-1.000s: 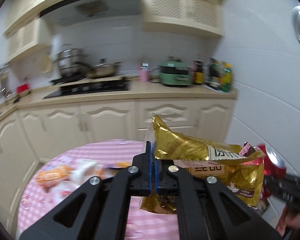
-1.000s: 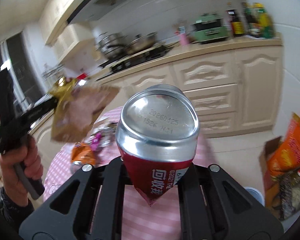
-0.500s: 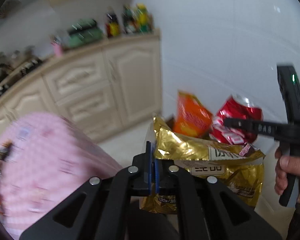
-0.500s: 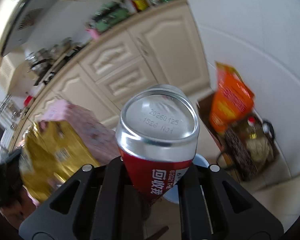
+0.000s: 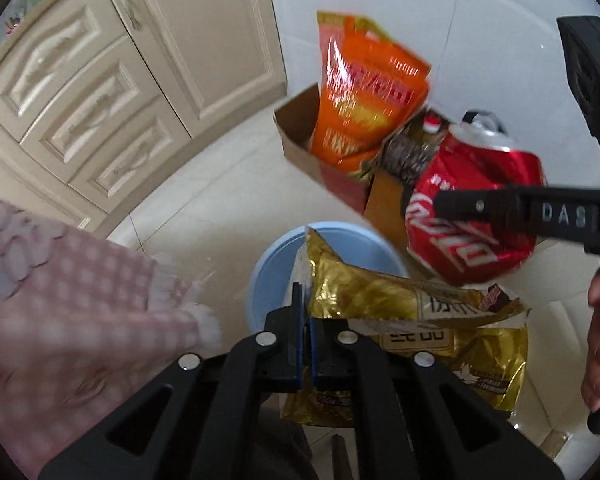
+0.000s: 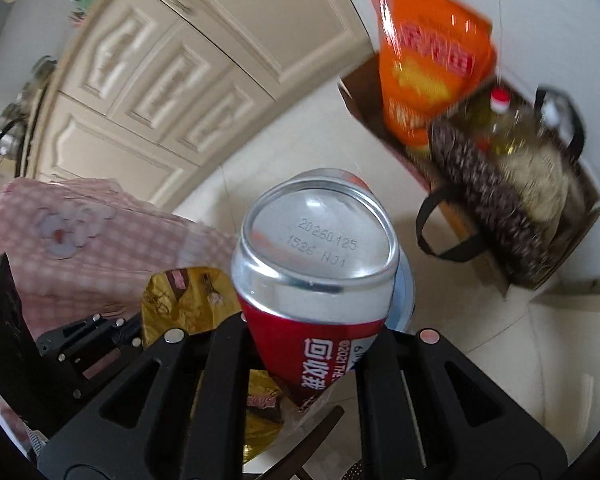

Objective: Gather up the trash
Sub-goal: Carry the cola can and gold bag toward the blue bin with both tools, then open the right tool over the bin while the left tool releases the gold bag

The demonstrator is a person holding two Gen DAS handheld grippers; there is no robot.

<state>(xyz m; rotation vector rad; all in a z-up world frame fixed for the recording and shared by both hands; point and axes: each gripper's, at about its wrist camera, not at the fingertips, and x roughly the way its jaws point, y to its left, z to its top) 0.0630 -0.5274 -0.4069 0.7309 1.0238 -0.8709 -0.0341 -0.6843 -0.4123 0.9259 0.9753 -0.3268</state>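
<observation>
Two items are in hand: your left gripper (image 5: 305, 334) clamps the gold snack bag (image 5: 412, 332), your right gripper (image 6: 300, 344) pinches the crushed red can (image 6: 316, 280). Centre each above the blue bin (image 5: 272, 264) on the floor, then release one item at a time.

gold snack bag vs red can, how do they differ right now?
Material: the gold snack bag is a flat, crinkled foil pouch; the red can is a dented metal cylinder with a silver base.
Grip: the left gripper pinches the bag by one edge with its fingers nearly together; the right gripper spans the can's body.
Shared: both are clamped and held above the blue bin.
</observation>
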